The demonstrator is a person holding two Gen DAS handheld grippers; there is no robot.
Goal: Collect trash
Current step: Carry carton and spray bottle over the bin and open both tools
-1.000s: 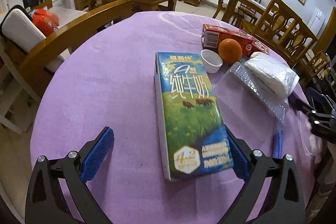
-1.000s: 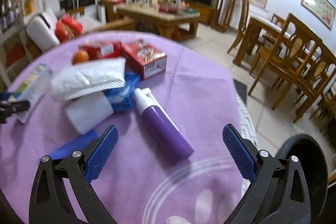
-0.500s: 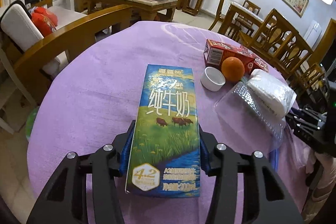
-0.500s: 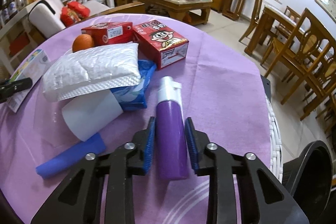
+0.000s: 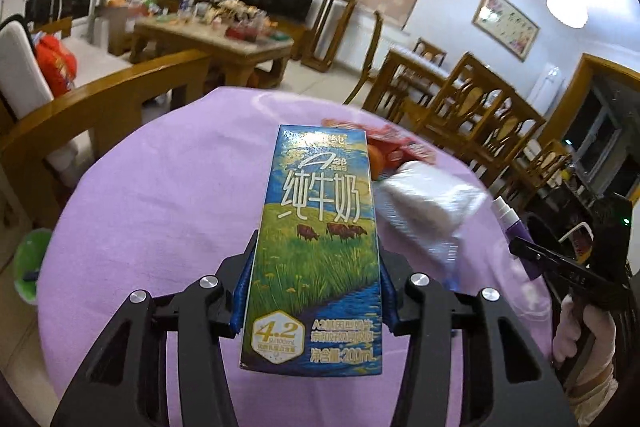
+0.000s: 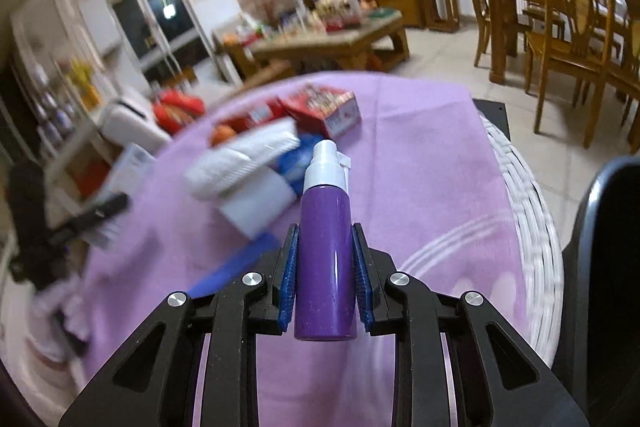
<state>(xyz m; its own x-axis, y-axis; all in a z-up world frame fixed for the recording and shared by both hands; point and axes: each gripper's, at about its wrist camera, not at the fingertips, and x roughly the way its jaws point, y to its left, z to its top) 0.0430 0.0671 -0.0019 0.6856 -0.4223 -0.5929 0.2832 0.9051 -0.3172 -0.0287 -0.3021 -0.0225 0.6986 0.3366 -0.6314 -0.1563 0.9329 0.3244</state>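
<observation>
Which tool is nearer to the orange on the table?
Left. The left tool, gripping the milk carton, faces the orange just beyond it; the right tool, holding the purple bottle, sits farther off.

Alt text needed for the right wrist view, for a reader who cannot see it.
The right gripper is shut on a purple spray bottle, white cap pointing away, above a round table with a purple cloth. Behind it lie a blurred white packet, red boxes and an orange.

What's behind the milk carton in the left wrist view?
Behind the milk carton an orange and a red box peek out at its right edge, both partly covered. Beside them lies a white packet. Anything directly behind the carton is hidden.
</observation>
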